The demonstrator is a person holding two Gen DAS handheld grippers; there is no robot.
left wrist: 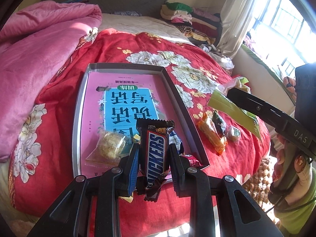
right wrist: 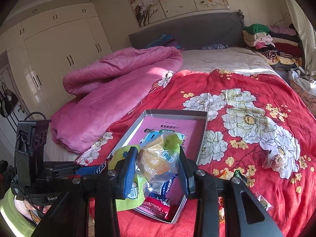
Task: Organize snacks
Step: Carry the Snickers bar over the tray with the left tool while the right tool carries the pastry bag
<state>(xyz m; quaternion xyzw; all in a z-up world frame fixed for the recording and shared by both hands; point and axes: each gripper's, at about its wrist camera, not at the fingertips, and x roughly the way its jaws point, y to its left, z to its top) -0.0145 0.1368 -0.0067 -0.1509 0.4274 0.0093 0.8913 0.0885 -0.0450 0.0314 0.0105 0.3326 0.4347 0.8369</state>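
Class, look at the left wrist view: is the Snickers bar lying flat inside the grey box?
No, the Snickers bar is held upright in the left tool, above the grey box.

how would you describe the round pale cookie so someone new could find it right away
On the red floral bedspread lies a shallow grey tray lined with a pink and blue book cover. The cookie sits at the tray's near end, just left of the Snickers bar. It is the only round, crumbly, pale yellow piece in a clear wrapper.
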